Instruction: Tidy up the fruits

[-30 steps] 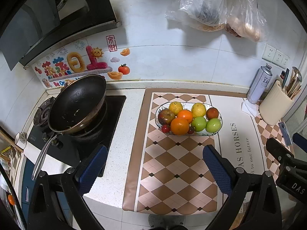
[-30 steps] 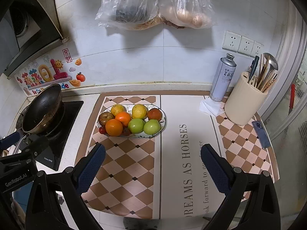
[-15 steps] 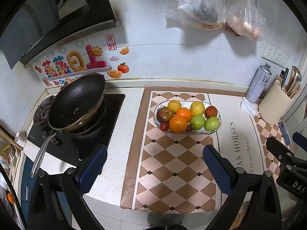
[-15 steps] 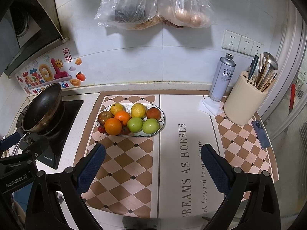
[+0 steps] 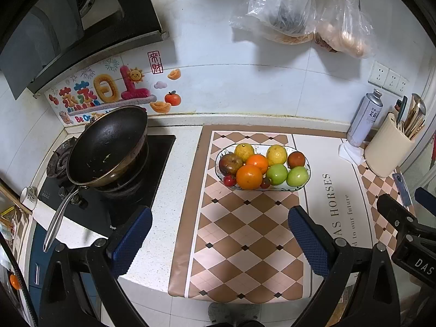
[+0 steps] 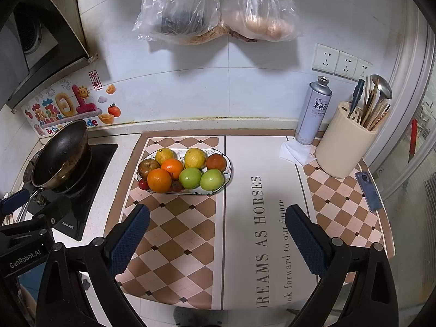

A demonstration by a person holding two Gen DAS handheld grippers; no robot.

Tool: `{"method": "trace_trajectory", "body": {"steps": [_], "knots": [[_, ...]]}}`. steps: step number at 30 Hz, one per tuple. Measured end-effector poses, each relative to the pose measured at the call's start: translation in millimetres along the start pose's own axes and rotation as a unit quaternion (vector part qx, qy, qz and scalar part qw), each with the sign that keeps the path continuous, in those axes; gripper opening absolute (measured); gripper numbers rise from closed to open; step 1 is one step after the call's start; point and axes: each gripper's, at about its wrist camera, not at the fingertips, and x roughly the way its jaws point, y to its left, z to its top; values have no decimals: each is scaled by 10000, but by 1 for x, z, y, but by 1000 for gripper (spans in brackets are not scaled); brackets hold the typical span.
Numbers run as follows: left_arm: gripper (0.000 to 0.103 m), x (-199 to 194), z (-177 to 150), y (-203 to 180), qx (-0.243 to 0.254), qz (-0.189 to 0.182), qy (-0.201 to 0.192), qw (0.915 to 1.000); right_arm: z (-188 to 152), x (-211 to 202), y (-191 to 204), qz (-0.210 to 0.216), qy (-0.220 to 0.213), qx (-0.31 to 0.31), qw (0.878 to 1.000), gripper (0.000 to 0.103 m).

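An oval patterned dish (image 5: 307, 160) (image 6: 229, 173) on the checked counter mat holds a heap of fruit: two oranges (image 5: 249, 176) (image 6: 159, 180), two yellow citrus (image 5: 276, 155) (image 6: 194, 158), two green apples (image 5: 297, 176) (image 6: 212, 179), a brownish apple (image 5: 230, 163) (image 6: 148, 167), a dark red fruit (image 5: 296, 159) (image 6: 216, 162) and small red ones (image 5: 229, 180) (image 6: 142, 184). My left gripper (image 5: 219, 231) hangs open above the mat, well short of the dish. My right gripper (image 6: 218, 229) is open too, nearer the mat's text panel, nothing between its fingers.
A black wok (image 5: 107, 145) (image 6: 60, 154) sits on the stove at the left. A spray can (image 6: 313, 110), a folded tissue (image 6: 295, 151) and a cream utensil holder (image 6: 346, 141) stand at the back right. Plastic bags (image 6: 218, 5) hang on the wall.
Both views have pulled back slightly; the dish looks a little smaller and farther. Both grippers stay open, and the fruit has not moved.
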Motion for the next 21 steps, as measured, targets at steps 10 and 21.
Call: {"method": "trace_trajectory", "body": {"steps": [10, 21], "knots": [[102, -1, 1, -1, 3, 2, 1, 10000, -1, 0, 1, 4, 3, 2, 10000, 102], [102, -1, 0, 1, -9, 6, -11, 10000, -1, -1, 0, 7, -2, 1, 10000, 102]]}}
